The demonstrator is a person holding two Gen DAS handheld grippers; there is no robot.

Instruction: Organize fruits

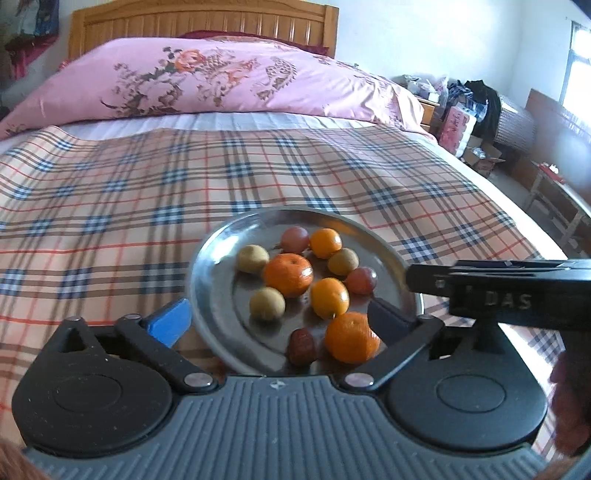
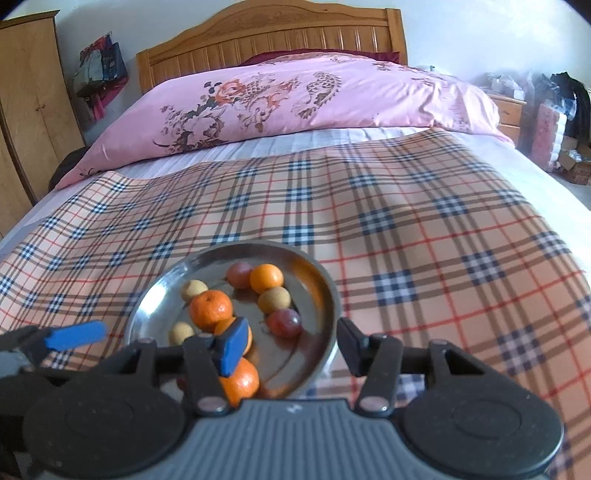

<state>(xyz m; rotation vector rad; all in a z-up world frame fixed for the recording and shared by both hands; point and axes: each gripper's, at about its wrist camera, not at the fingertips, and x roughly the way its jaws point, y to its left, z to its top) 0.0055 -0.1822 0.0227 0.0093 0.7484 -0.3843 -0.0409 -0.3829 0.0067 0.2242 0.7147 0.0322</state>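
Observation:
A round steel plate (image 1: 214, 266) lies on the plaid bed cover and holds several fruits: tangerines (image 1: 288, 275), small tan fruits (image 1: 266, 303), reddish grapes (image 1: 361, 280) and a dark red date (image 1: 302, 346). My left gripper (image 1: 277, 317) is open, its fingers either side of the plate's near edge. My right gripper (image 2: 291, 345) is open over the plate's (image 2: 321, 280) near rim, its blue pad (image 2: 233, 345) in front of the tangerines (image 2: 211, 309). The right gripper's body (image 1: 498, 288) shows at the right of the left wrist view.
The plaid cover (image 1: 110, 206) spreads over the bed, with a pink floral quilt (image 1: 207, 77) and wooden headboard (image 2: 273, 33) behind. A wardrobe (image 2: 29, 103) stands left. Boxes and clutter (image 1: 472, 122) and a bench (image 1: 554, 195) stand to the right of the bed.

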